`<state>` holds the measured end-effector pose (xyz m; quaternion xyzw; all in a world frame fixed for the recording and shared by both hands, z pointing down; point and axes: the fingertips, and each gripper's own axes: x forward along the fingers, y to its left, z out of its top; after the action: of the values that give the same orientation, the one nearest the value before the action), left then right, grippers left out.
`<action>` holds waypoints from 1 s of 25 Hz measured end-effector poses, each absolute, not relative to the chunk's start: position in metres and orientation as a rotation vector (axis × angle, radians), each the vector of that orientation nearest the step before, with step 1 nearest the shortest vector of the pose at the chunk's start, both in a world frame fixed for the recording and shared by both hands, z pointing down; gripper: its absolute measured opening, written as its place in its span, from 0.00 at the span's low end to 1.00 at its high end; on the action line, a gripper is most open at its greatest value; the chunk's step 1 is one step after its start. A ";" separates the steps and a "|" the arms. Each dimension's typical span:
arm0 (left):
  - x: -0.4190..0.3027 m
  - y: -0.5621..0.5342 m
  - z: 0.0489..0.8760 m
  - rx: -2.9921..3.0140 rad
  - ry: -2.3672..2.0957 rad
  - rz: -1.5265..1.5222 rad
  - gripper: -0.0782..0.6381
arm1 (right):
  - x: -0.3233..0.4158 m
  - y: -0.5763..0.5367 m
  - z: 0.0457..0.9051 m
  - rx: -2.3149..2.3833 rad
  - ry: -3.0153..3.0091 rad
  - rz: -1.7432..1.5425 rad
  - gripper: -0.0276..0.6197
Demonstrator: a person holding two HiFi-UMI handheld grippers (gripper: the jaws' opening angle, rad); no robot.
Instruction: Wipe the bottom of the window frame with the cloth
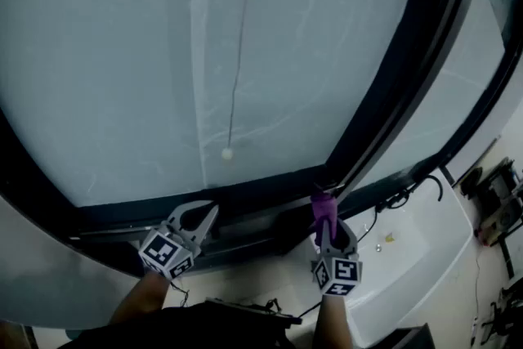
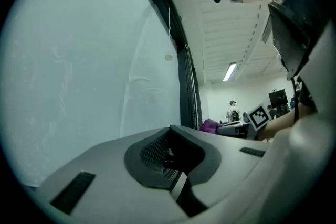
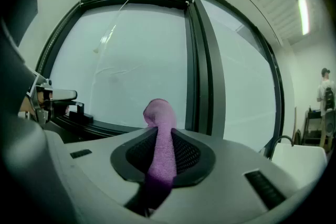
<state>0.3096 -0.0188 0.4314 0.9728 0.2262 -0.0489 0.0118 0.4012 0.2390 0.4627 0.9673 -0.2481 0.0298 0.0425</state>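
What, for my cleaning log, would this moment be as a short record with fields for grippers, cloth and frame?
left gripper: fingers shut, empty, by the frame's bottom rail
right gripper: fingers shut on the cloth
cloth: purple, its end sticking out past the fingers toward the window
window frame: dark bottom rail, meeting a vertical bar above the cloth
contact: cannot tell whether the cloth touches the rail
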 end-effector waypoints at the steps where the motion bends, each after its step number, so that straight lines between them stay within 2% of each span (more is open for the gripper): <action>1: 0.310 -0.019 0.431 3.037 0.722 -0.149 0.11 | 0.410 0.241 0.462 2.949 -0.744 0.091 0.16; 6: 0.316 -0.015 0.414 3.042 0.732 -0.223 0.11 | 0.463 0.249 0.458 2.885 -0.647 0.115 0.16; 12: 0.323 -0.020 0.418 3.083 0.637 -0.165 0.11 | 0.517 0.248 0.471 2.847 -0.547 0.210 0.16; 25: 0.324 -0.024 0.426 3.107 0.658 -0.129 0.11 | 0.560 0.234 0.495 2.695 -0.360 0.384 0.16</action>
<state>0.3239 -0.0239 0.4257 0.9773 0.2069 -0.0406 -0.0185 0.5604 0.2342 0.4953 0.9623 -0.1287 0.1372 0.1964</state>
